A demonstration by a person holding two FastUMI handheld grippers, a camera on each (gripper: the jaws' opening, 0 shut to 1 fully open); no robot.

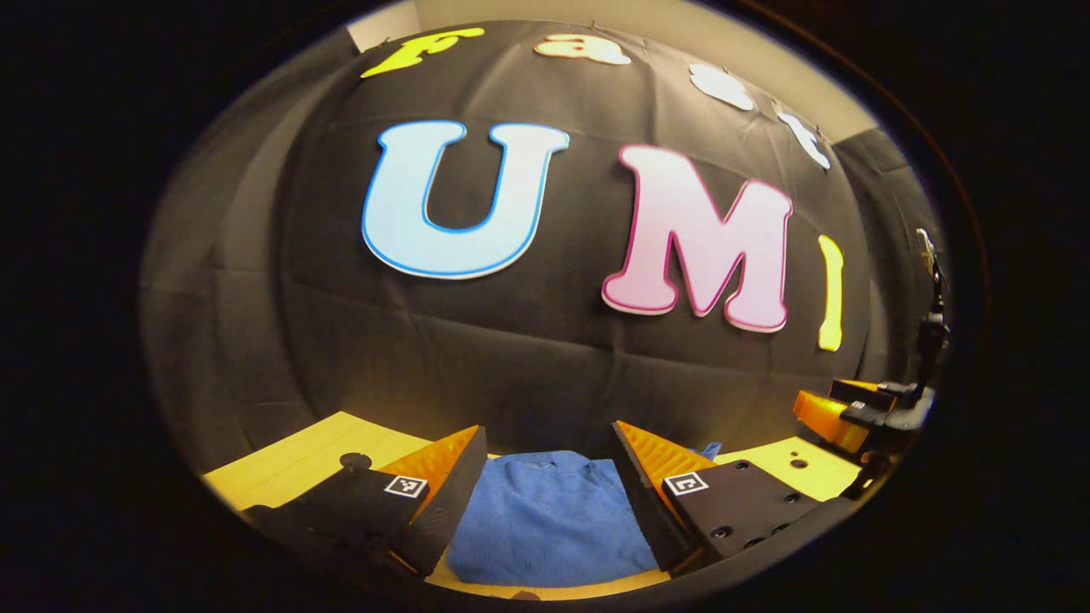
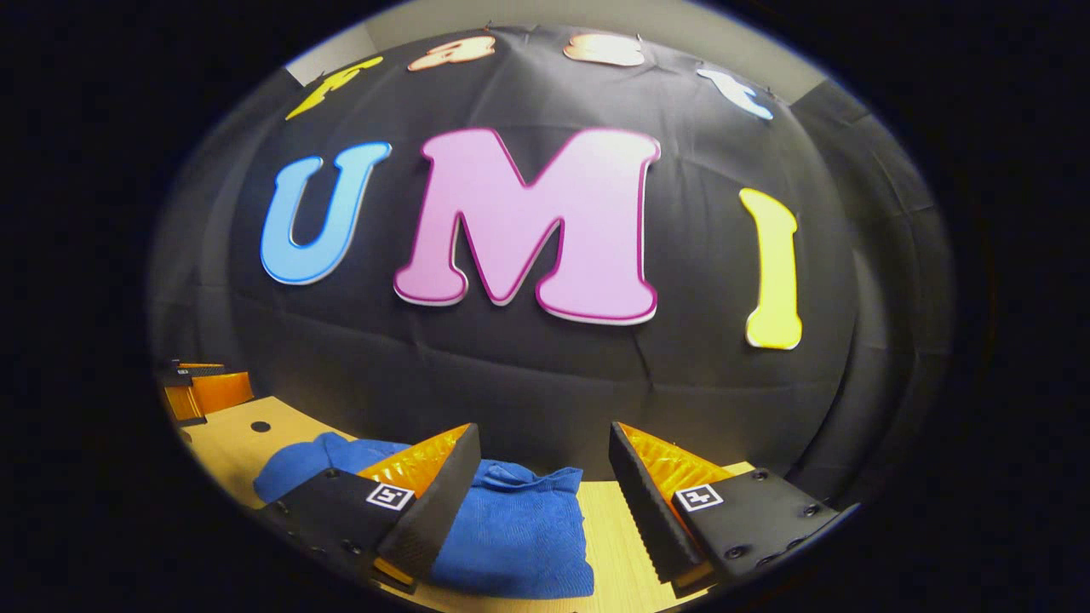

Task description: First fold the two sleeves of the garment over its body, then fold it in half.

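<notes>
A blue knit garment [image 1: 549,515] lies bunched on the pale wooden table [image 1: 289,460], below and between the fingers of my left gripper [image 1: 549,447], which is open with nothing in it. In the right gripper view the same blue garment [image 2: 511,528] spreads to the left and under the left finger of my right gripper [image 2: 541,443], also open and holding nothing. Its folds and sleeves are partly hidden by the fingers. My right gripper [image 1: 851,413] also appears at the far right of the left gripper view, and my left gripper [image 2: 200,387] at the far left of the right gripper view.
The black cloth booth wall [image 1: 528,358] stands close behind the table's far edge. Small dark holes [image 1: 355,461] mark the tabletop. Bare wood [image 2: 617,528] lies to the right of the garment in the right gripper view.
</notes>
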